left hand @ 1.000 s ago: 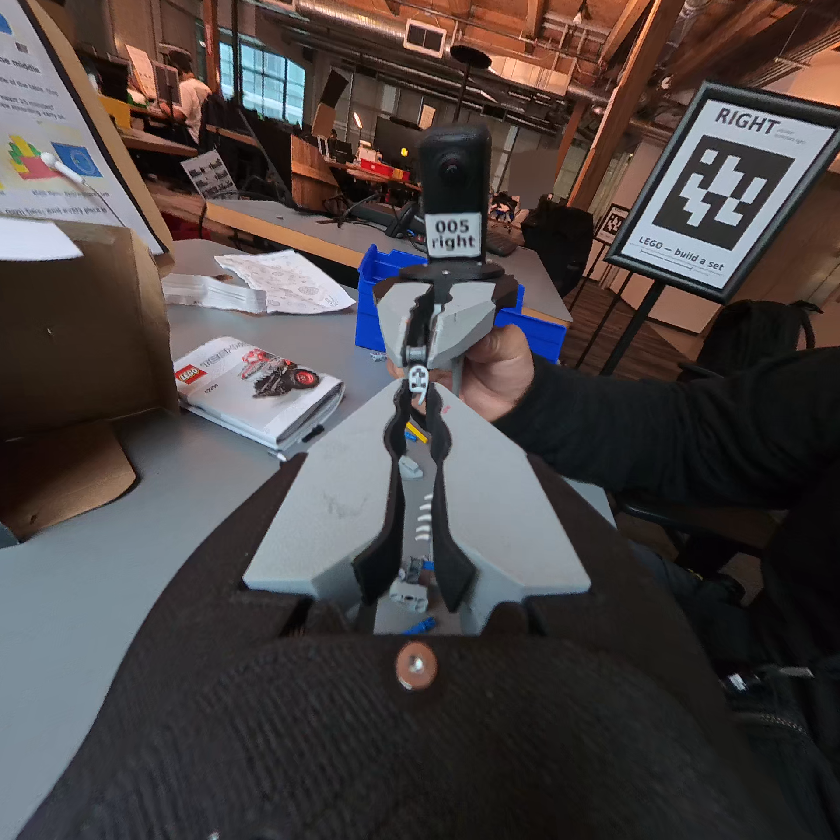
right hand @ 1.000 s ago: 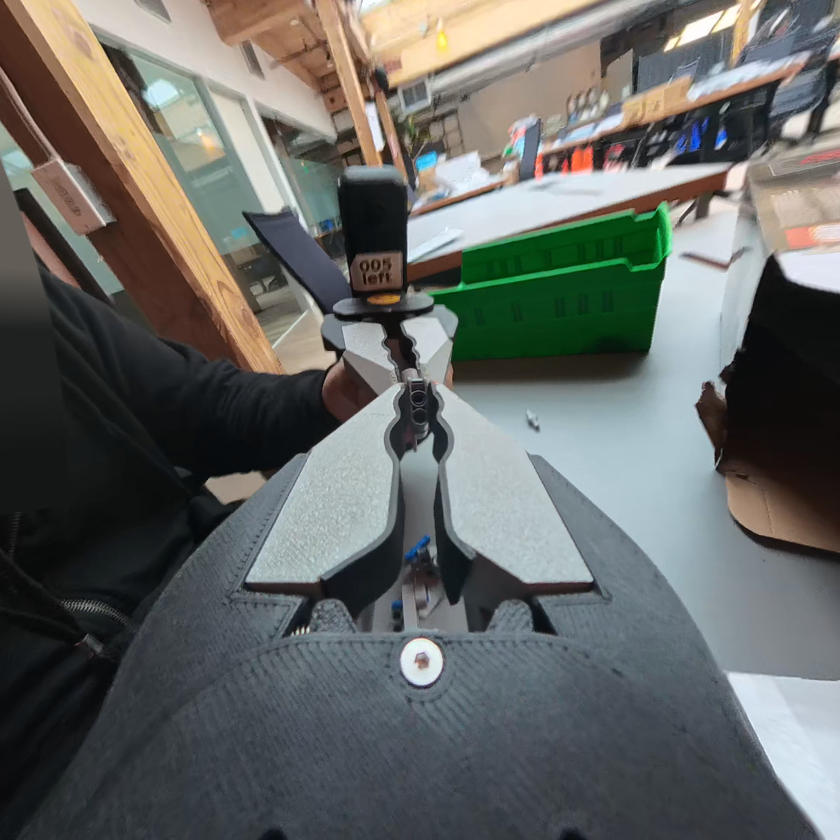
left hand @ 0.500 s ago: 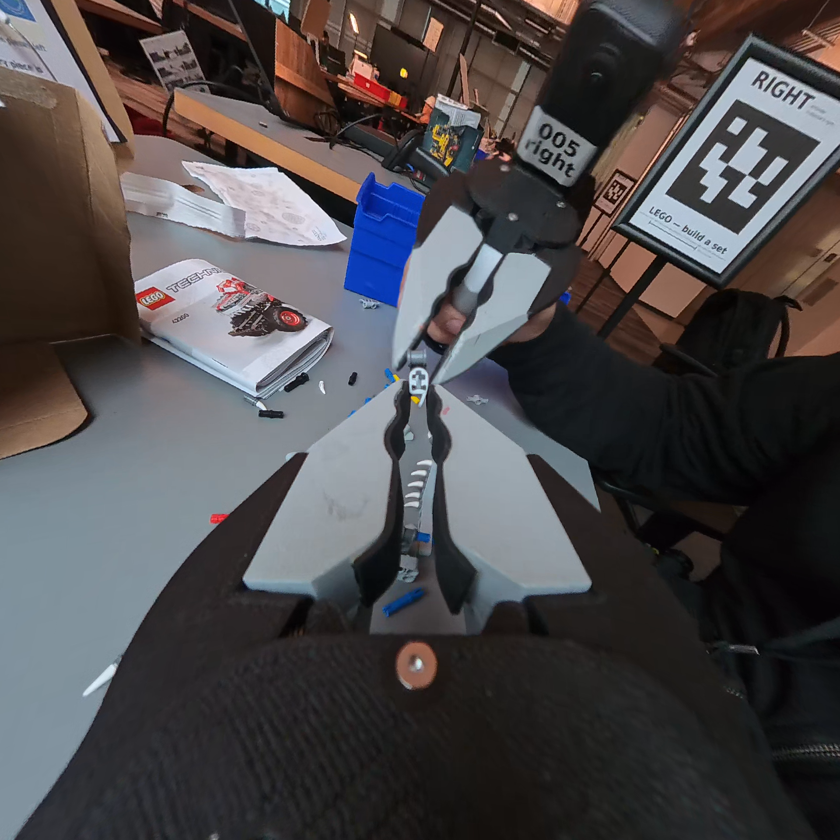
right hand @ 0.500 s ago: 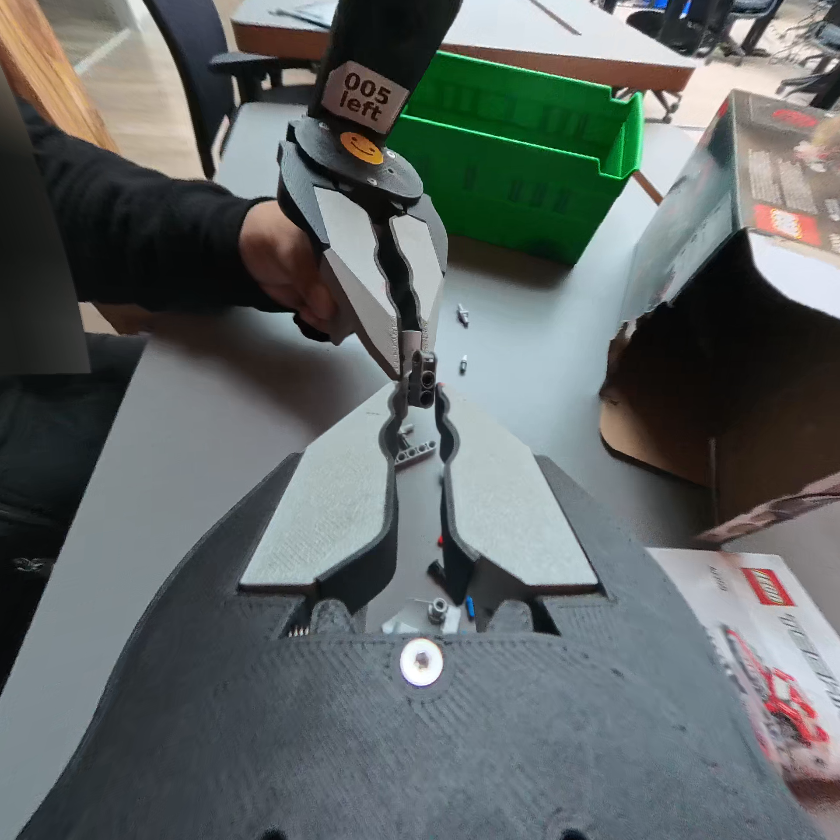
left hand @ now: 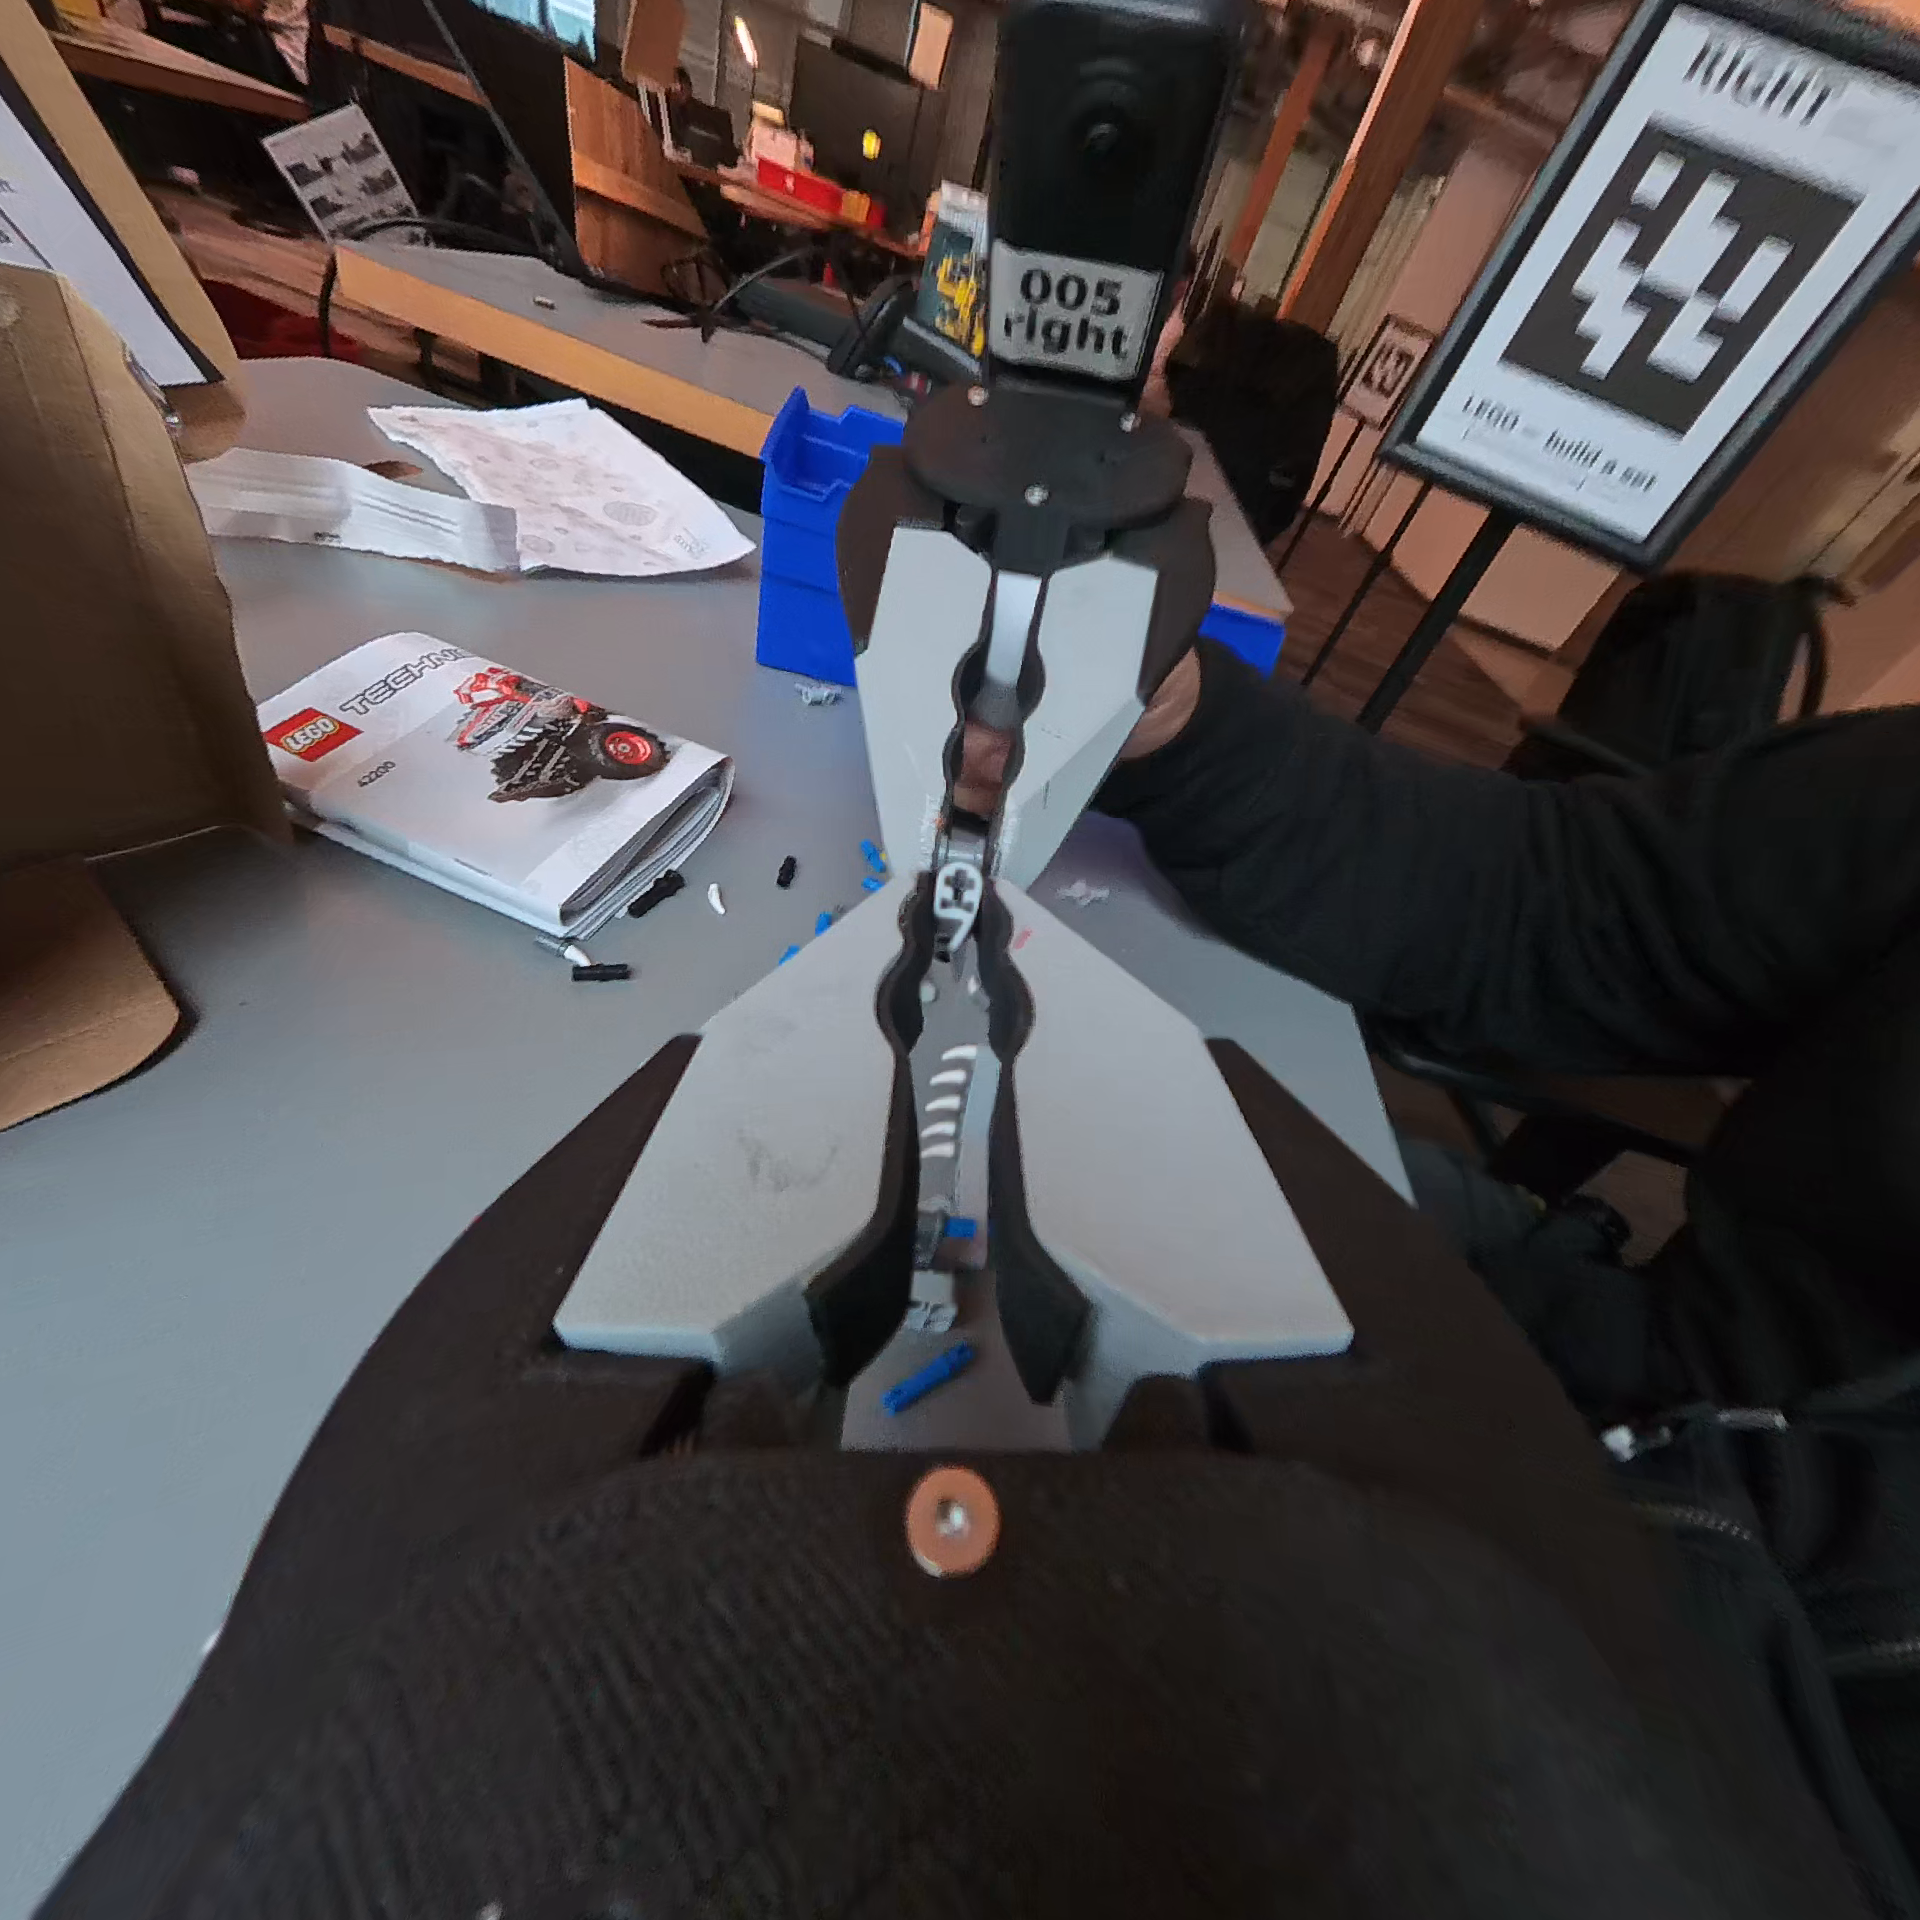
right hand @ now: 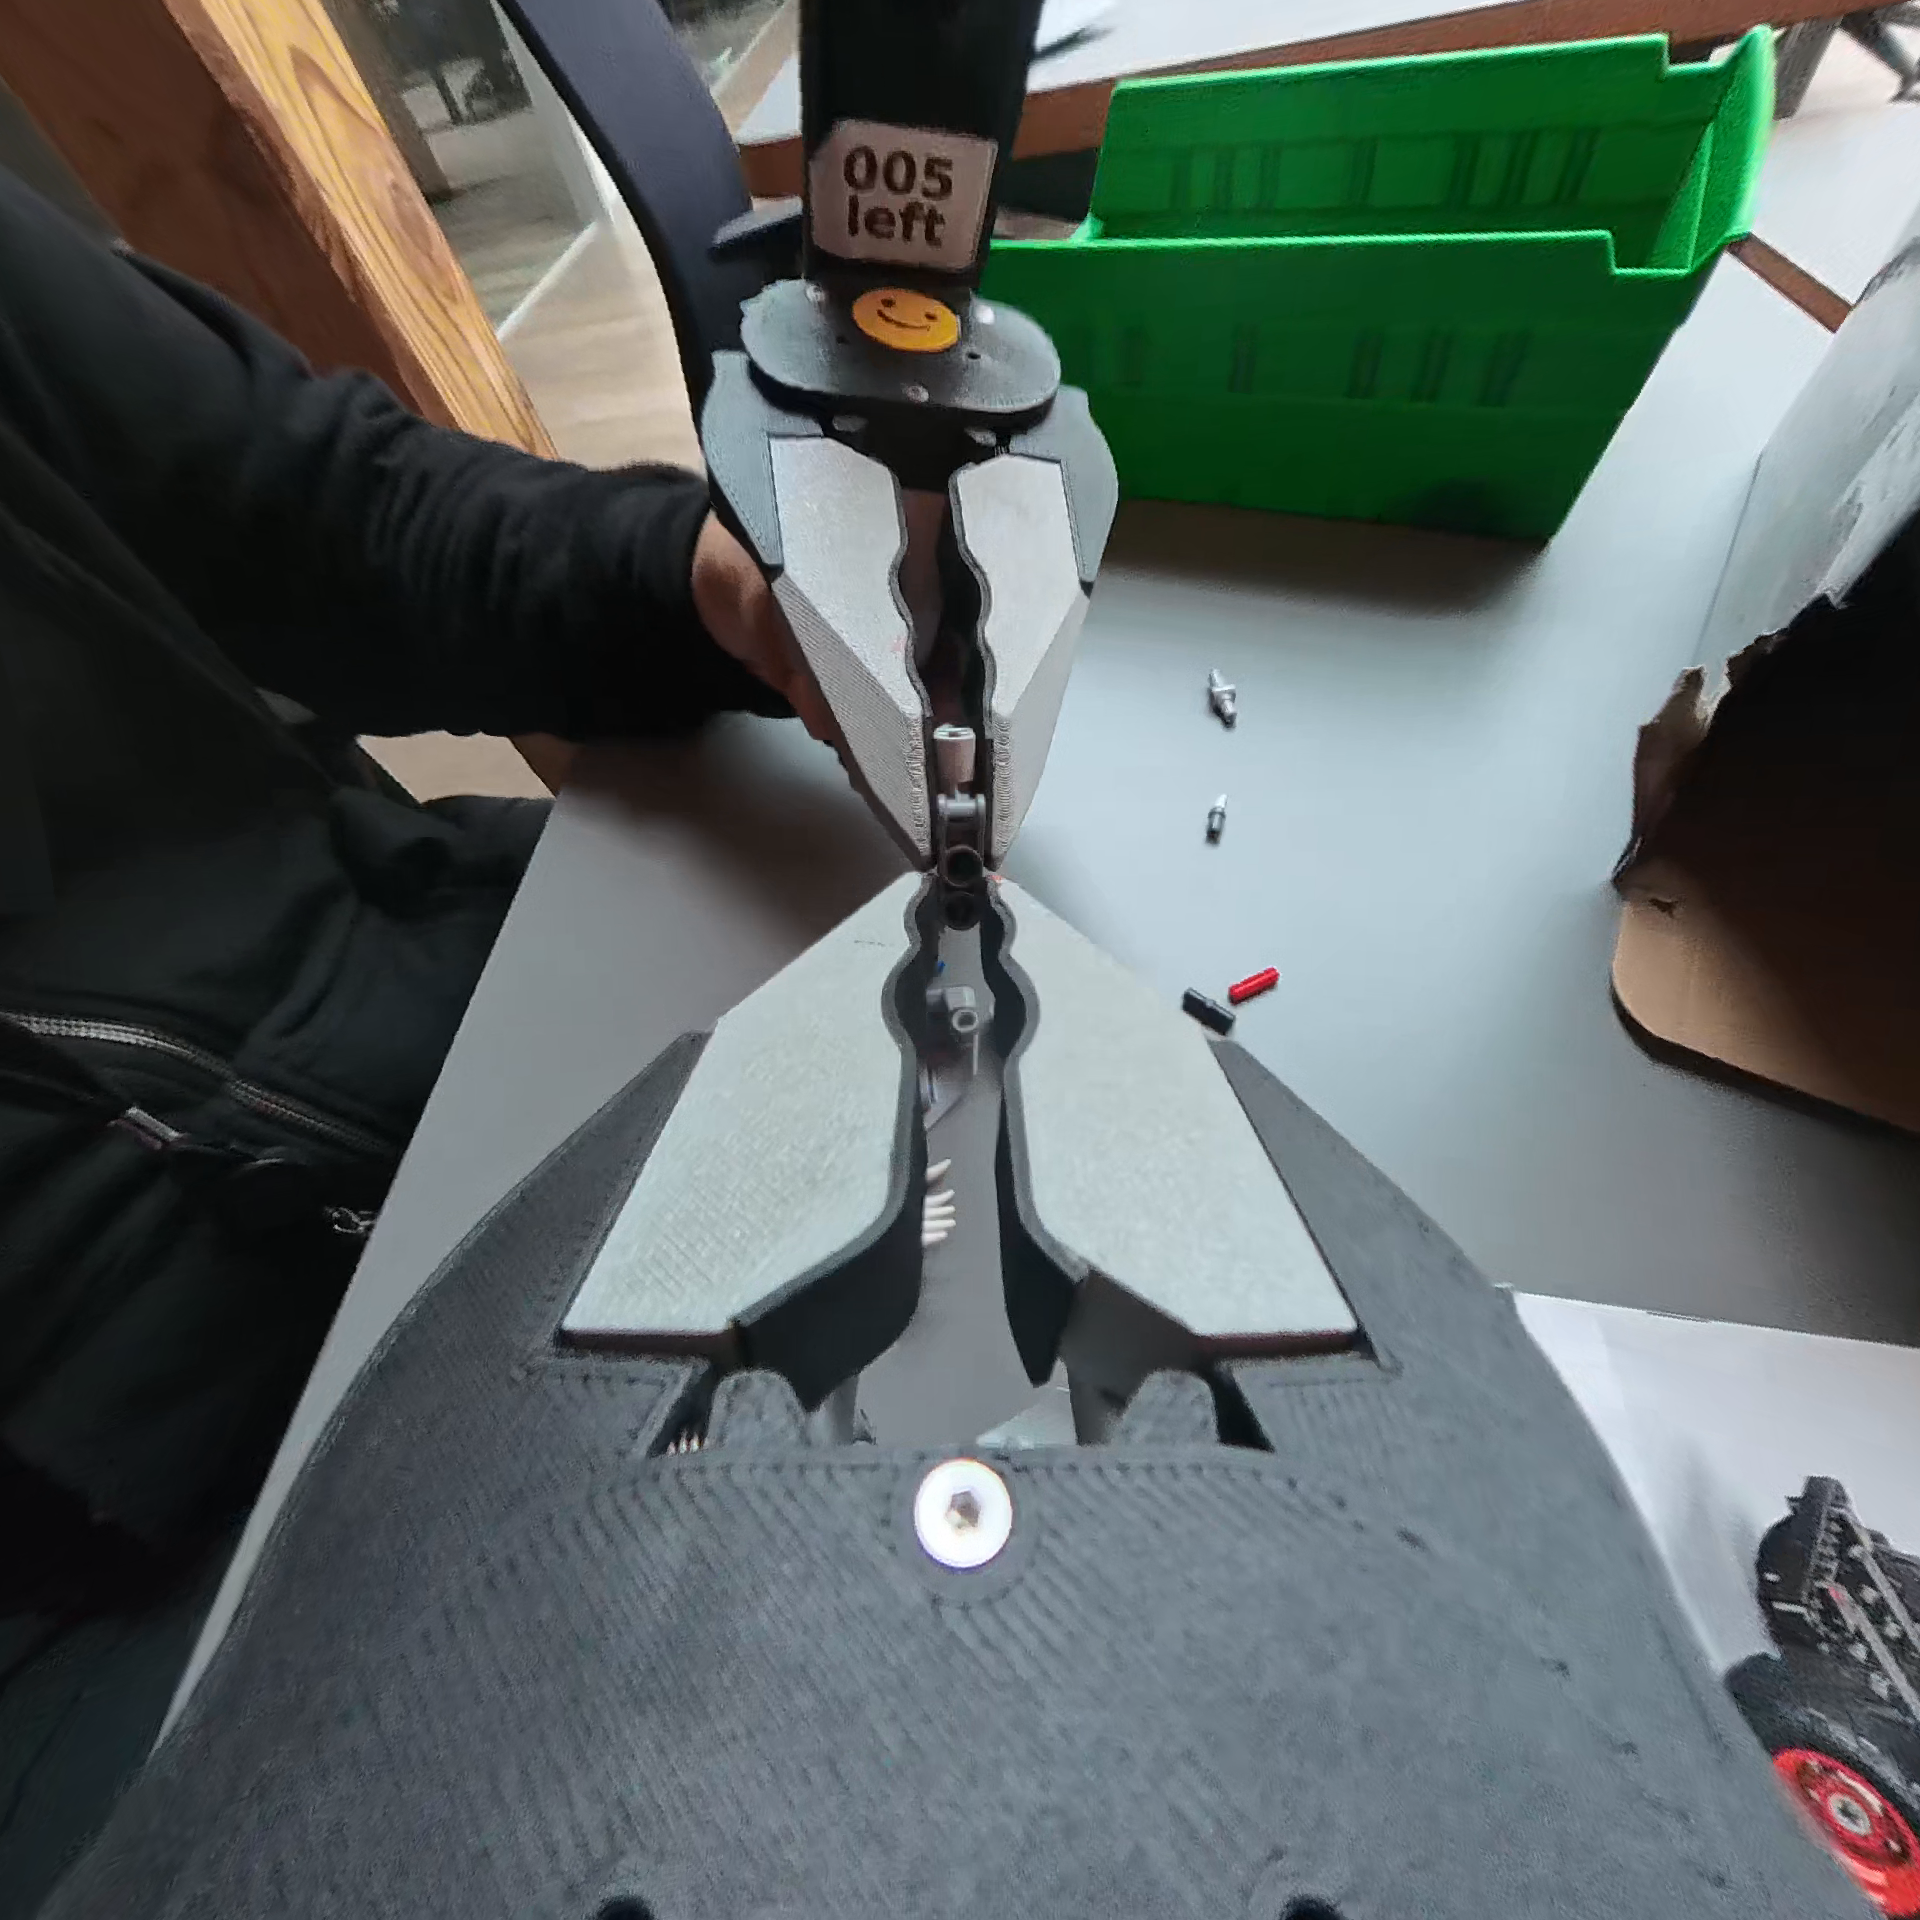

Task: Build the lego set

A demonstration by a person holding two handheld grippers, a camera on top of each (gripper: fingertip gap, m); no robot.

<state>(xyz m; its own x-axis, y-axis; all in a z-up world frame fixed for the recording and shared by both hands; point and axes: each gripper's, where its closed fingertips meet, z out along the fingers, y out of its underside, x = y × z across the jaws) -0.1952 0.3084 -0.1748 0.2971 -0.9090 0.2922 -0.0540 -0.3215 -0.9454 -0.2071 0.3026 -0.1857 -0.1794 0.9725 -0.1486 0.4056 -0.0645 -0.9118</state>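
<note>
My left gripper (left hand: 956, 906) is shut on a small light grey lego piece (left hand: 958, 891) with a cross-shaped hole, held at its tips above the grey table (left hand: 364, 1091). My right gripper (right hand: 958, 906) is shut on a small dark grey lego piece (right hand: 958, 881) with round holes. The two grippers point at each other, tip to tip, and the two pieces meet between them. The right gripper also shows in the left wrist view (left hand: 964, 831). The left gripper also shows in the right wrist view (right hand: 958, 831), with the light grey piece (right hand: 956, 774) in it.
An instruction booklet (left hand: 499, 769), a torn cardboard box (left hand: 94, 582), plastic bags (left hand: 499, 499) and a blue bin (left hand: 810, 561) lie on the left. Loose pins (left hand: 655, 894) are scattered about. A green bin (right hand: 1351, 343) stands far. A framed sign (left hand: 1662, 270) stands right. My left and right fingertips are right by each other.
Both grippers have dropped from level and now look down at the table. The right gripper, tilted half a second ago, is now straight in line with the left. Both pieces stay gripped.
</note>
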